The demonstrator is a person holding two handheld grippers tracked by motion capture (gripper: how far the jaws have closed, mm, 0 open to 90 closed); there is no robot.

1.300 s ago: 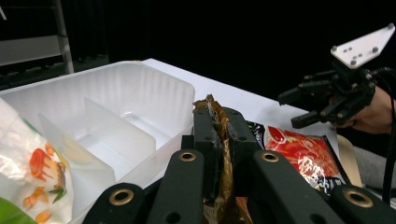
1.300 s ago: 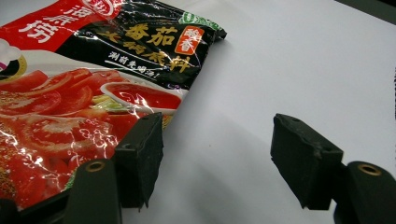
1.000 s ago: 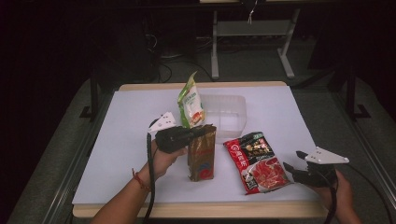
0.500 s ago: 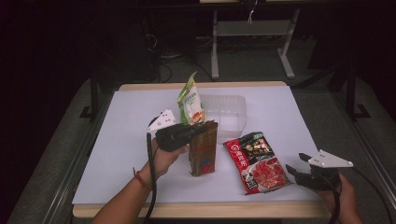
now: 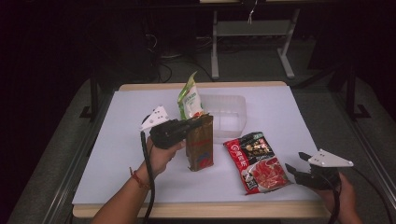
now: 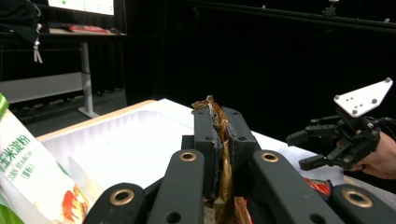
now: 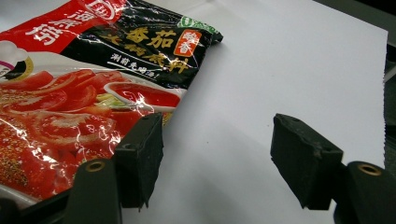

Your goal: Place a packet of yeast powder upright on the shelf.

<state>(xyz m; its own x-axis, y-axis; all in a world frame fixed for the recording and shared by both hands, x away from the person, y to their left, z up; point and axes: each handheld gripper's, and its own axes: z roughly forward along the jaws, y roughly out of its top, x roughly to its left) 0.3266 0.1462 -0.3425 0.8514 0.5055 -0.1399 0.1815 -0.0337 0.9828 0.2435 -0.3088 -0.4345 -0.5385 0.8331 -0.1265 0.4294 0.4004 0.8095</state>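
Caught mid-carry, by the look of it: left gripper clamped on the crimped top edge of the brown pouch, jaws pressed together with the gold seam pinched between the pads, pouch hanging upright below them with its bottom at or just above the white table; impossible to tell whether touching. Just beyond the closed jaws, leaning upright, the green-and-white starch bag, and past that a clear plastic bin, likely the destination. Next move judged to call for a lift and a short carry forward over the bin's near wall, with the grip kept firm until the pouch sat inside, and care not to knock the starch bag beside it. Right gripper held low near the table's front edge, jaws apart and empty, the red tomato-seasoning packet lying flat just to the left of its left jaw, corner close to the pad but not between them. Table covered in plain white sheet, otherwise bare. Beyond it, a dark room, grey floor, a metal stand and loose cables at the back.
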